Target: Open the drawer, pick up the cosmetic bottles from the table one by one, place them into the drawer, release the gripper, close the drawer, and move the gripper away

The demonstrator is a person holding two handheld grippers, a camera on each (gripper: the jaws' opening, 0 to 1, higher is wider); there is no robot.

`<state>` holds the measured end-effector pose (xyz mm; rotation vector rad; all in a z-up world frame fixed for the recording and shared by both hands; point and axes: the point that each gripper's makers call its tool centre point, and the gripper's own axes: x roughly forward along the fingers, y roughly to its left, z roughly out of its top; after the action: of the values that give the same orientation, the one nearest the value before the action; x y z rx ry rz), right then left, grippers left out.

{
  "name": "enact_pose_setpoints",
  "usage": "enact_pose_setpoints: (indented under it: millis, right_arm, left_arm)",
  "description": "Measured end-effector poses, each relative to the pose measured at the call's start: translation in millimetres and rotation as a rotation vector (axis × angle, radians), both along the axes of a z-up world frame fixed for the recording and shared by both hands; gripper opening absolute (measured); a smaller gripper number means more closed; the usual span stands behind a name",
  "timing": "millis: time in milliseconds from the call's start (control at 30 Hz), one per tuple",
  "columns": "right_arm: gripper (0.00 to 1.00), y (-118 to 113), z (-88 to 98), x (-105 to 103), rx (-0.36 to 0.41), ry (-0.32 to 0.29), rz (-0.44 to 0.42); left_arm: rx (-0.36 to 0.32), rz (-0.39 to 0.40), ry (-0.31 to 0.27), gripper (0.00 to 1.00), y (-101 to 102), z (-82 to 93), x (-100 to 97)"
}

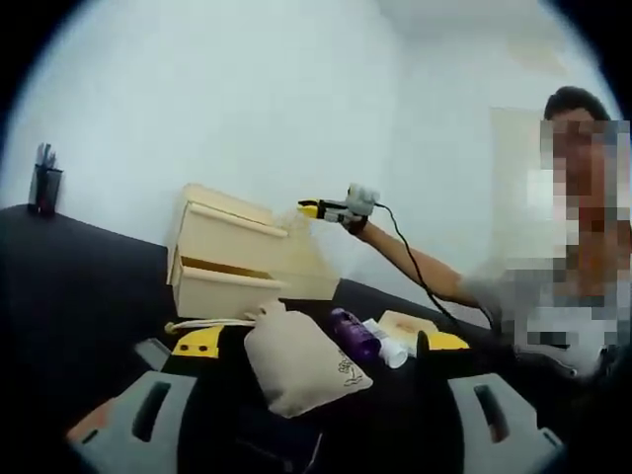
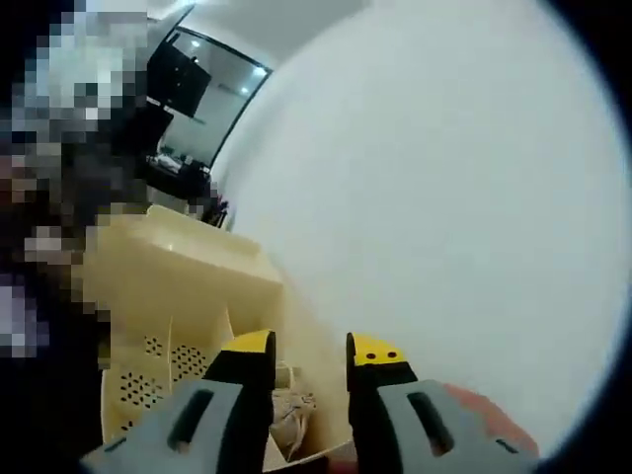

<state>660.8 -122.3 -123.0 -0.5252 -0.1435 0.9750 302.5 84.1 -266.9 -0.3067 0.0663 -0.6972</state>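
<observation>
A cream drawer unit [image 1: 222, 252] stands on the dark table [image 1: 79, 296]; its lower drawer [image 1: 225, 288] is pulled out a little. A purple cosmetic bottle [image 1: 354, 334] and a white bottle [image 1: 388, 349] lie side by side in front of it. My left gripper [image 1: 321, 342] is open and low over the table, its yellow-tipped jaws wide apart on either side of a beige cloth pouch [image 1: 301, 363] and the bottles. My right gripper [image 1: 334, 208], in a person's hand, hovers above the unit's right side. In its own view the right gripper [image 2: 311, 348] is open and holds nothing.
A cream perforated basket [image 2: 148, 380] sits right of the drawer unit [image 2: 188, 247], with crumpled material [image 2: 291, 410] inside. A flat beige box [image 1: 407, 324] lies behind the bottles. A dark pen holder [image 1: 44, 186] stands far left. A person [image 1: 553, 316] sits at right.
</observation>
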Motion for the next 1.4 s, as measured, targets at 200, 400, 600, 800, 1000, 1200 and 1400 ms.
enact_pose_setpoints:
  millis: [200, 400, 600, 800, 1000, 1200, 1400]
  right_arm:
    - [0.27, -3, 12.4, -20, -0.005, -0.006, 0.010]
    - [0.33, -3, 16.6, -43, -0.028, 0.004, 0.032]
    - [0.35, -8, 17.4, -62, -0.058, 0.027, 0.032]
    - [0.42, -7, 18.5, -76, -0.060, 0.060, 0.044]
    - [0.48, -4, 14.3, -94, -0.088, 0.070, 0.063]
    - [0.65, -3, 13.0, -131, -0.066, 0.123, 0.134]
    - [0.63, -2, 10.4, -145, -0.074, 0.116, 0.147]
  left_arm:
    - [0.000, -0.003, -0.006, 0.74, 0, 1.4, -0.7]
    - [-0.046, 0.003, -0.027, 0.73, 5, 9.9, -2.3]
    - [-0.033, -0.002, -0.037, 0.73, 3, 10.2, -3.8]
    - [-0.030, -0.003, -0.042, 0.73, 2, 10.8, -4.8]
    - [-0.024, 0.001, -0.048, 0.75, 3, 11.3, -5.4]
    - [-0.020, -0.001, -0.056, 0.75, 2, 12.3, -6.8]
    - [-0.014, -0.002, -0.060, 0.75, 1, 12.1, -8.1]
